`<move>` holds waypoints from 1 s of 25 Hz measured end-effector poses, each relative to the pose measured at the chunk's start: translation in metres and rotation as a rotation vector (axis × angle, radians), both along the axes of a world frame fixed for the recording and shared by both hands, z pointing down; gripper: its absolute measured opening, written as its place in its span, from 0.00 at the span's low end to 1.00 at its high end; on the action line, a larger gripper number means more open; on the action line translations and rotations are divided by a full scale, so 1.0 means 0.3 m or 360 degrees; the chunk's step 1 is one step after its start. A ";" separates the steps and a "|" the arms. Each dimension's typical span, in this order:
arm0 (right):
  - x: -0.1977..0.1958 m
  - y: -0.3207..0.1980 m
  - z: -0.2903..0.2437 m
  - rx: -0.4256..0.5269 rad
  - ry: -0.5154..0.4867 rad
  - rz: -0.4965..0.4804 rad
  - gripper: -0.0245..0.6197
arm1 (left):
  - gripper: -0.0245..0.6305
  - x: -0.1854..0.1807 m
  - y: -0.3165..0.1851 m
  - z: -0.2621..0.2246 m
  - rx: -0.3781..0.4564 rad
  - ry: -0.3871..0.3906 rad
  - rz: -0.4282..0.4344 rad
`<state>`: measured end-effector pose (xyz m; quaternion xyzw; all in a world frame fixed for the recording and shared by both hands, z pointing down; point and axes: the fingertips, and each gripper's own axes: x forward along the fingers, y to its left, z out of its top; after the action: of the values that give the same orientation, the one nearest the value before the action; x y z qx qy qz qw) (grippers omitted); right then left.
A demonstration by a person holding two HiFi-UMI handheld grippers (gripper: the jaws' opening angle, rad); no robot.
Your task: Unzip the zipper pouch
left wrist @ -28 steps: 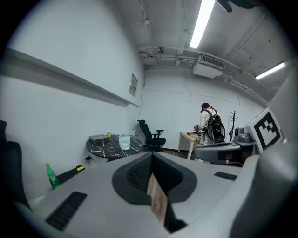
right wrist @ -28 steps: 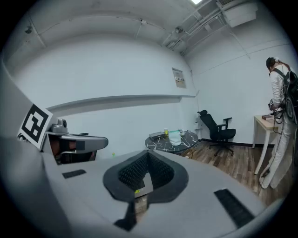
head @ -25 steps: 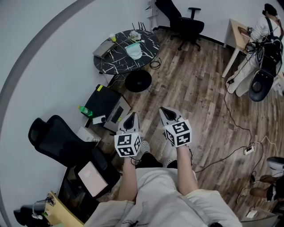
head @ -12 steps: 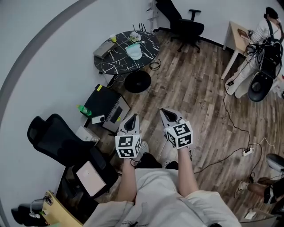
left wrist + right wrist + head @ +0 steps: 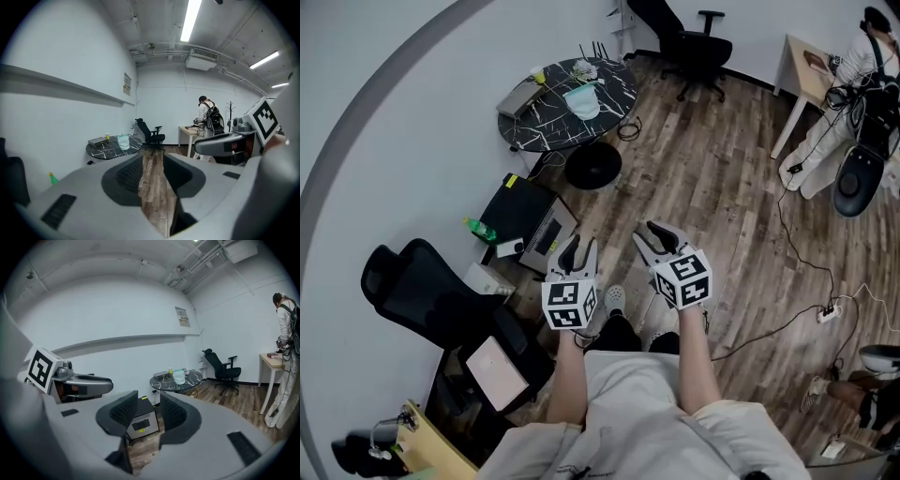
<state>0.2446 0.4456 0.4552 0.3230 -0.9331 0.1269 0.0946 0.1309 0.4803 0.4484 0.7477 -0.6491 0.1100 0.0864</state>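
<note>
A pale teal zipper pouch [image 5: 582,102] lies on a round black marble table [image 5: 546,122] against the far wall; it also shows small in the left gripper view [image 5: 123,142] and the right gripper view [image 5: 179,376]. Both grippers hang side by side over the wooden floor, well short of the table. My left gripper [image 5: 577,249] has its jaws opening with nothing between them [image 5: 152,157]. My right gripper [image 5: 661,236] is opening too, and only floor and a black box show in its gap [image 5: 149,404].
A black box [image 5: 525,220] and a green bottle [image 5: 478,231] sit on the floor by the wall. Black office chairs stand at the near left [image 5: 417,295] and beyond the table [image 5: 684,42]. A person [image 5: 862,66] stands at a desk far right. Cables [image 5: 792,244] cross the floor.
Both grippers' jaws were together before and now stand parted. The hands have shifted only slightly, and the view has tilted a little.
</note>
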 end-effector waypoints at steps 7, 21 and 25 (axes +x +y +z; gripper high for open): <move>0.011 -0.071 0.030 -0.0015 0.0018 0.0004 0.29 | 0.26 -0.017 -0.092 0.043 -0.0041 -0.0041 -0.0010; -0.036 -0.565 0.096 -0.0130 0.0063 0.0031 0.31 | 0.26 -0.154 -0.647 0.023 -0.0010 0.0036 -0.0028; -0.085 -0.759 0.038 -0.0099 0.0092 0.0061 0.31 | 0.26 -0.230 -0.833 -0.038 0.0033 0.0096 -0.0033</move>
<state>0.2190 0.2180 0.4666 0.3413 -0.9192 0.1484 0.1291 0.0618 0.2305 0.4371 0.7448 -0.6550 0.0798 0.0993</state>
